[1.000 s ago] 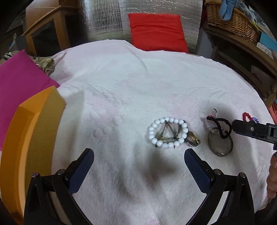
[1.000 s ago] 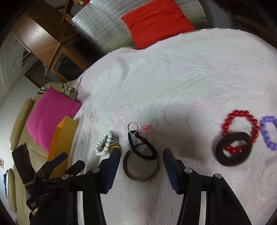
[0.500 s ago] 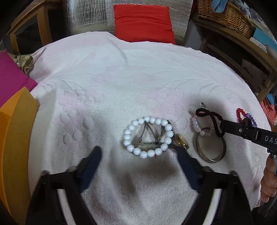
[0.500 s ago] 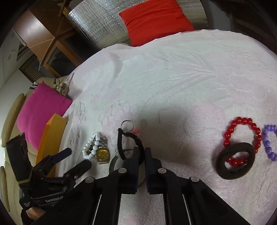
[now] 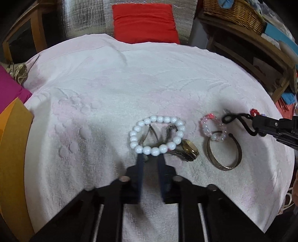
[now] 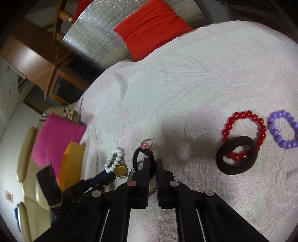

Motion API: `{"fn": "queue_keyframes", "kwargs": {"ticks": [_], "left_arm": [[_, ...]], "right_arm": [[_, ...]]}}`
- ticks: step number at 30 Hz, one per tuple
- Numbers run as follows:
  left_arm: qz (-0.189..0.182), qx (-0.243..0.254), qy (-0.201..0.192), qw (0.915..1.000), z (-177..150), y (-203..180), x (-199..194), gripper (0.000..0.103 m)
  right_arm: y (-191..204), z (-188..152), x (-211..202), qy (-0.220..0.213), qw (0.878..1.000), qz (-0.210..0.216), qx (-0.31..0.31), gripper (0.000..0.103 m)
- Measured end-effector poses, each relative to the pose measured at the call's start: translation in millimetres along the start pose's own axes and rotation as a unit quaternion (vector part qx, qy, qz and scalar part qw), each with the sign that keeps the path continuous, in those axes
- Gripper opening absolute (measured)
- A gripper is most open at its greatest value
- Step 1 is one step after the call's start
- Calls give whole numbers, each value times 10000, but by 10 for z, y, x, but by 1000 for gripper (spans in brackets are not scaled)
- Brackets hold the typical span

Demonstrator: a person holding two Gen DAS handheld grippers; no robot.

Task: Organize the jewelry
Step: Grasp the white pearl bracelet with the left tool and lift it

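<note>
On the white towel (image 5: 130, 89) lie a white bead bracelet (image 5: 157, 137), a gold watch (image 5: 188, 151), a clear pink bead ring (image 5: 213, 128) and a metal bangle (image 5: 224, 150). My left gripper (image 5: 150, 158) has closed on the near side of the white bracelet. My right gripper (image 6: 151, 162) is shut on a thin black hair tie (image 6: 142, 158), seen lifted in the left wrist view (image 5: 240, 121). A red bead bracelet (image 6: 244, 128), a purple bead bracelet (image 6: 283, 128) and a thick brown hair band (image 6: 236, 155) lie to the right.
An orange box (image 5: 13, 149) stands at the towel's left edge beside a magenta cushion (image 6: 55, 134). A red cushion (image 5: 144, 22) lies at the back. A wicker basket (image 5: 234, 13) sits on a wooden shelf at the back right.
My left gripper moved forward and closed on the white bracelet. My right gripper shut on the black hair tie and lifted it off the bangle.
</note>
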State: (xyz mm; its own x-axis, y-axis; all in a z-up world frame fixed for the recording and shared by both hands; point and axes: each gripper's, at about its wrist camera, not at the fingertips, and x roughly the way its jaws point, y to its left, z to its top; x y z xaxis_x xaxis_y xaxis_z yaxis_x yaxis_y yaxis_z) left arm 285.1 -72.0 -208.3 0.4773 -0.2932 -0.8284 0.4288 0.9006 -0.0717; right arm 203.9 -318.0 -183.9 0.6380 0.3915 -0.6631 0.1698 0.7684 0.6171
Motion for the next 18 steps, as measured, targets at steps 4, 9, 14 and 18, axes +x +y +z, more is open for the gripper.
{"fn": "queue_keyframes", "kwargs": {"ticks": [4, 9, 14, 18], "left_arm": [[12, -59, -117, 9999, 9, 134, -18, 10], [56, -3, -334, 9994, 38, 144, -109, 9], [10, 172, -354, 9992, 24, 93, -208, 18], [32, 264, -425, 9987, 32, 16, -210, 46]], "right_arm": [[-72, 30, -63, -92, 9997, 66, 212, 7], [-96, 30, -71, -95, 9995, 55, 290, 7], [-146, 39, -96, -122, 9993, 63, 353, 7], [-187, 38, -109, -112, 9990, 69, 428, 7]]}}
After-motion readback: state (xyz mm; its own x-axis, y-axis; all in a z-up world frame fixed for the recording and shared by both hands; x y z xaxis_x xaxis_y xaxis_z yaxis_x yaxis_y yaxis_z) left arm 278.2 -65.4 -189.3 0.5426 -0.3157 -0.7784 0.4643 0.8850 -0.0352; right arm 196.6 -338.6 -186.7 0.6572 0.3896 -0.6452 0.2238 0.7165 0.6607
